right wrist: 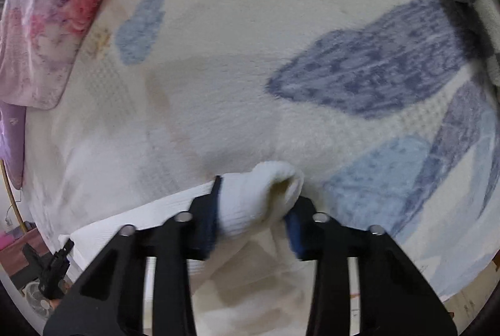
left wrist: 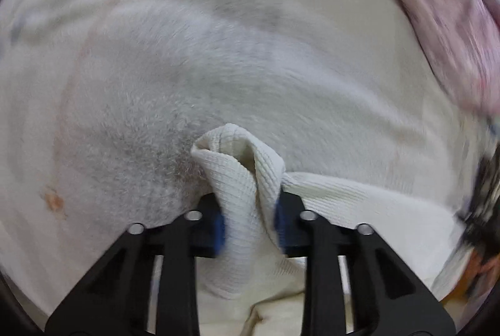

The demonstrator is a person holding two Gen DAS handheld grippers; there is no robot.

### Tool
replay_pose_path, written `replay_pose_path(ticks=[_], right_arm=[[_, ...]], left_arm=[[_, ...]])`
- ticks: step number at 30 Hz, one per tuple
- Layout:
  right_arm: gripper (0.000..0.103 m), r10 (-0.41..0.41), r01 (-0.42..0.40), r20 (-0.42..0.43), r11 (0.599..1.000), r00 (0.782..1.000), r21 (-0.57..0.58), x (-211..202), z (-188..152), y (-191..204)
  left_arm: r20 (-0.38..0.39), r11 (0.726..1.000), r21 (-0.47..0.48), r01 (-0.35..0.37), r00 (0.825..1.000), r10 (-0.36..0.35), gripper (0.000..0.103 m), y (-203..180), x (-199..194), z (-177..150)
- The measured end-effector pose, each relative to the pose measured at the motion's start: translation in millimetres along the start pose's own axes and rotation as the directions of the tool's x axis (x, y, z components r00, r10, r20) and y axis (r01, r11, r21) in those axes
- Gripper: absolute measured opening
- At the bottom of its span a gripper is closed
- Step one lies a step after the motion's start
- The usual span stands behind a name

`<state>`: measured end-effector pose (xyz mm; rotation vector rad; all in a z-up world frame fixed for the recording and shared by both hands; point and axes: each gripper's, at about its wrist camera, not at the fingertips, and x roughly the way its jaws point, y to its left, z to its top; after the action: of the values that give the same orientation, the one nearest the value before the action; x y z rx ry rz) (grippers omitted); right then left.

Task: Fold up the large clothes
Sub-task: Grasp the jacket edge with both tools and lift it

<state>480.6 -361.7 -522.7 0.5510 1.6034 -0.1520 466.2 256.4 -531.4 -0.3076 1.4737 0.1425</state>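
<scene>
Both claws are clamped on the white ribbed garment [left wrist: 247, 180] now: the left claw [left wrist: 249, 222] pinches a bunched edge at six o'clock, and the right claw [right wrist: 253, 220] does likewise over the leaf-print bedspread [right wrist: 375, 67]. Best to lift evenly and keep the stretch between them taut. No readable writing anywhere.

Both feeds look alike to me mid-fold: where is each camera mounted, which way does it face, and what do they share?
Left wrist: on the left gripper, facing down at its pinched bunch of white ribbed garment; pink floral bedding at right.
Right wrist: on the right gripper, facing steeply down at its own bunch over the blue-leaf sheet.
Shared: garment, sheet, pink bedding.
</scene>
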Motion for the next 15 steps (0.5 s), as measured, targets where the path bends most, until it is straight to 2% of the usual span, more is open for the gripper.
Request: replay_pose_path(ticks=[3, 8, 11, 15], right_arm=[[0.023, -0.013, 0.013, 0.051, 1.000, 0.999, 0.002, -10.6, -12.6, 3.7], [0.018, 0.017, -0.024, 0.105, 0.998, 0.994, 0.062, -33.2, -28.2, -7.1], [0.017, 0.042, -0.055, 0.148, 0.995, 0.988, 0.079, -56.3, -40.5, -9.6], [0.017, 0.080, -0.102, 0.211, 0.991, 0.974, 0.092, -86.4, -66.7, -9.8]], left_arm=[[0.038, 0.996, 0.075, -0.051, 0.998, 0.048, 0.021, -11.1, -12.1, -6.7], [0.075, 0.998, 0.042, -0.055, 0.996, 0.052, 0.021, -9.4, -33.2, -14.6], [0.108, 0.992, 0.091, -0.085, 0.991, 0.075, 0.020, -13.9, -55.2, -27.7], [0.156, 0.990, 0.116, -0.081, 0.986, 0.062, 0.019, -16.5, -85.4, -47.4]])
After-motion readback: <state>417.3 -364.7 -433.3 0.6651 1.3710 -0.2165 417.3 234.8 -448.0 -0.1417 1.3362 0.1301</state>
